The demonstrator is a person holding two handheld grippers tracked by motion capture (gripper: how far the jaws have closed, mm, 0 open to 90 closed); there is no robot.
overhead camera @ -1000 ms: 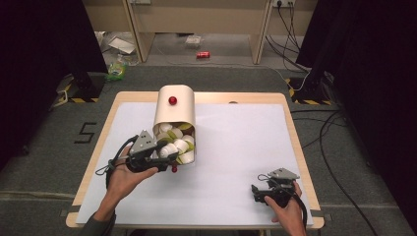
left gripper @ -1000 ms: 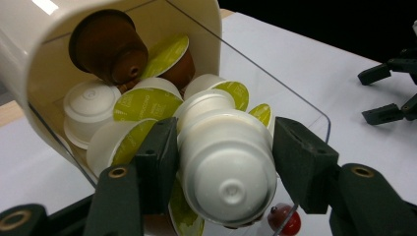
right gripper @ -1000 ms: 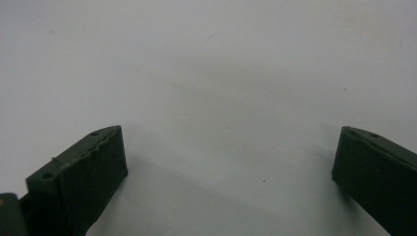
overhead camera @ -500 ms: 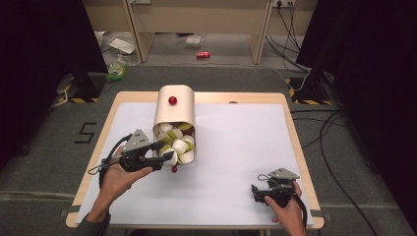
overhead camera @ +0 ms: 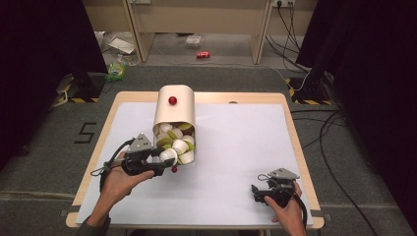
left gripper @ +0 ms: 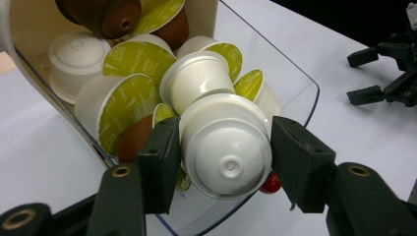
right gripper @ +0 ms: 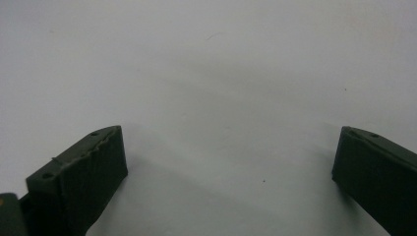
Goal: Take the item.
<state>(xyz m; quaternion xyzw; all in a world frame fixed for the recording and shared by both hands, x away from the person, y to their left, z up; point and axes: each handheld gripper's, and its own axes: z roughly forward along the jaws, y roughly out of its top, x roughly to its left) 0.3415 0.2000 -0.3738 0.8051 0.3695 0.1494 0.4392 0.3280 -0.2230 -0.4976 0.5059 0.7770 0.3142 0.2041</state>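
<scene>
Left gripper point(left gripper: 221, 152) clamped on white capsule point(left gripper: 226, 145), one pad on each side; jaws just eased apart slightly after closing, capsule between them throughout. Since a second ago: drawn back a little toward the near desk edge, capsule now at the dispenser's mouth, out from the pile. Right gripper point(overhead camera: 255, 189) unmoved, parked near the right front corner of the desk point(overhead camera: 236, 147), jaws wide apart, nothing between, white surface below.

Around: cream dispenser point(overhead camera: 174, 110) lying on the desk, red knob point(overhead camera: 172, 100) on top, clear front tray point(left gripper: 295, 93) full of capsules. Green-foil capsules point(left gripper: 137, 61) and white ones packed just behind the held one, touching it; brown capsules point(left gripper: 105, 14) at the back. Small red ball point(left gripper: 271, 183) just below the tray lip, beside the right-hand jaw. Tray rim close under the held capsule.

Held capsule: white plastic, domed base facing the camera, small dimple in the centre, foil side turned away.
</scene>
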